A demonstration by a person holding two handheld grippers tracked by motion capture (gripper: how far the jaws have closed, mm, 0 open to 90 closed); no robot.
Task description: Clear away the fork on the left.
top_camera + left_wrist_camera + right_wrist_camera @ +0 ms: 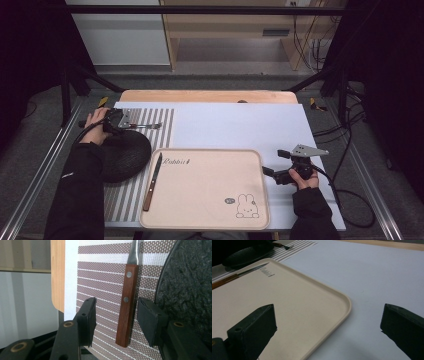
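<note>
So your left gripper point(129, 123) is over at the far left of the table, on the striped mat point(165, 117), pointing right. Its jaws sit either side of the wooden handle of the fork point(127, 307), which lies flat on the mat. In the left gripper view there's a gap between the handle and the left pad, and the right pad looks just beside it, not pressing as far as I can tell. So the jaws are partly apart around the handle, no real grip yet. The fork's metal end point(152, 125) points right in the high view.

Just near of that gripper is the dark round plate point(125, 155), also on the mat, right beside the fork handle.

Next comes the beige tray point(200, 210), in the near middle of the table, with a little rabbit drawn in its near right corner. A knife point(153, 181) with a wooden handle lies along the tray's left side, blade pointing far, handle at the near end.

Your right gripper point(270, 162) is just right of the tray, hovering over the white sheet point(240, 125) and pointing left at the tray's right edge. Its jaws are spread wide with nothing between them; in the right gripper view one jaw is over the tray corner, the other over the sheet.
</note>
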